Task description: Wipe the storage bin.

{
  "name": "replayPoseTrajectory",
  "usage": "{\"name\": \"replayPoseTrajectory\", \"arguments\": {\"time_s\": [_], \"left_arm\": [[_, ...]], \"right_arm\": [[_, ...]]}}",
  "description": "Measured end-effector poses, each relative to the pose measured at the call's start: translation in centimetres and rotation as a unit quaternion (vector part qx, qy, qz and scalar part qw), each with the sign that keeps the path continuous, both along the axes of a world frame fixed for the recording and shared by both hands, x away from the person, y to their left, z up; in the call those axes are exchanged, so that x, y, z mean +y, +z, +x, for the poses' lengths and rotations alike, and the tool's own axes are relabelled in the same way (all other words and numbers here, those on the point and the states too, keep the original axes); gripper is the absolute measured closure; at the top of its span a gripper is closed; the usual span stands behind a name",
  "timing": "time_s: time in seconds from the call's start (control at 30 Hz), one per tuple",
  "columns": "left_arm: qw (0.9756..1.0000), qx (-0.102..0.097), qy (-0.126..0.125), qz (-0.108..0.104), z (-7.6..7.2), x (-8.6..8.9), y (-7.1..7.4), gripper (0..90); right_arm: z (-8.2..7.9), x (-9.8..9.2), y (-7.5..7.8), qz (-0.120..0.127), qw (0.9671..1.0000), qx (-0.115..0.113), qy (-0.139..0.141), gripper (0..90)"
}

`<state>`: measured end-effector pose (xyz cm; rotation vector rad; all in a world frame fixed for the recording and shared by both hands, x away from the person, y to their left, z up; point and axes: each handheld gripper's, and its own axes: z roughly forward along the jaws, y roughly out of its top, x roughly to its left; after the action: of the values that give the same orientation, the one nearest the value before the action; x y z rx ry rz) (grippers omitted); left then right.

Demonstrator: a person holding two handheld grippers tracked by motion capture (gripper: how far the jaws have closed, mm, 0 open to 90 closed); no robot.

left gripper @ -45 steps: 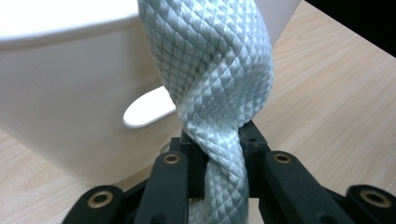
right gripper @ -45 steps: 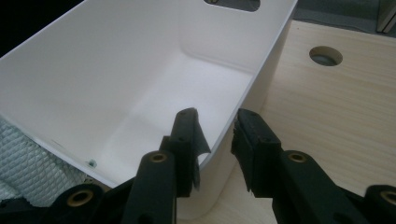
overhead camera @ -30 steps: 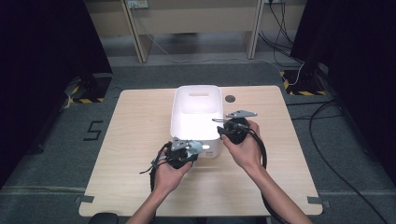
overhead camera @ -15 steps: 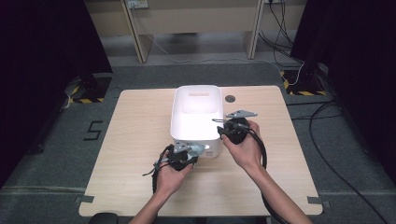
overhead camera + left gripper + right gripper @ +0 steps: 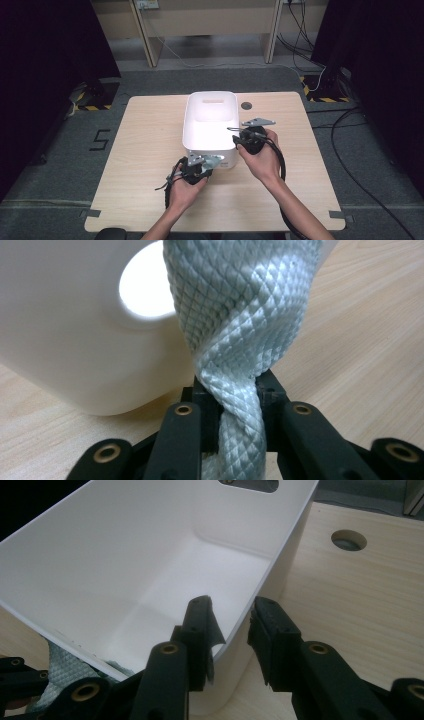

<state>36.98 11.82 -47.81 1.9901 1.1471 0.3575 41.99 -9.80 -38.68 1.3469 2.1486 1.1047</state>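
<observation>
Strap [image 5: 235, 340] sits clenched in the left claw [image 5: 232, 412], top cropped off, while the right claw [image 5: 232, 630] straddles the bin [image 5: 150, 570] wall, grip hard to judge.

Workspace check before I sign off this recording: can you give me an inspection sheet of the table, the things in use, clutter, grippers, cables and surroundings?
Surface: pale wooden table, with a round hole beside the bin.
Job's things: white plastic bin, open-topped, with a handle slot; white woven strap twisted, hanging at the bin's near wall.
Clutter: nothing seen.
Grippers: left gripper shut on the strap; right gripper straddles the bin's corner wall, one jaw inside and one outside; grip cannot be told.
Cables: black gripper cable loops round the right wrist; more cables on the floor.
Surroundings: grey carpet, dark curtains, wooden frame legs behind.
</observation>
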Motion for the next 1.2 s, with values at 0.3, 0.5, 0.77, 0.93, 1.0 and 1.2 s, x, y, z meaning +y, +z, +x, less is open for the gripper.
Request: {"name": "replayPoseTrajectory", "arguments": {"time_s": [0.3, 0.5, 0.77, 0.93, 1.0, 1.2], "left_arm": [[1.0000, 0.002, 0.002, 0.003, 0.1, -0.1, -0.3, 76.8], [1.0000, 0.006, 0.001, 0.005, 0.1, -0.1, -0.6, 76.8], [0.9999, 0.013, 0.001, 0.009, 0.2, -0.3, -1.1, 76.8], [0.9999, 0.014, 0.001, 0.010, 0.3, -0.3, -1.2, 76.8], [0.9998, 0.014, 0.002, 0.010, 0.3, -0.3, -1.2, 76.8], [0.9998, 0.017, 0.003, 0.013, 0.3, -0.5, -1.6, 76.8]], "right_arm": [[0.0, 0.0, 0.0, -0.001, 1.0000, 0.000, 0.000, 69.1], [0.0, 0.0, 0.0, -0.002, 1.0000, 0.000, 0.000, 69.1], [0.0, 0.0, 0.0, -0.002, 1.0000, 0.000, 0.000, 69.0], [0.0, 0.0, 0.0, -0.002, 1.0000, 0.000, 0.000, 69.0], [0.0, 0.0, 0.0, -0.001, 1.0000, 0.000, 0.000, 69.0], [0.0, 0.0, 0.0, -0.002, 1.0000, -0.001, 0.001, 69.0]]}}
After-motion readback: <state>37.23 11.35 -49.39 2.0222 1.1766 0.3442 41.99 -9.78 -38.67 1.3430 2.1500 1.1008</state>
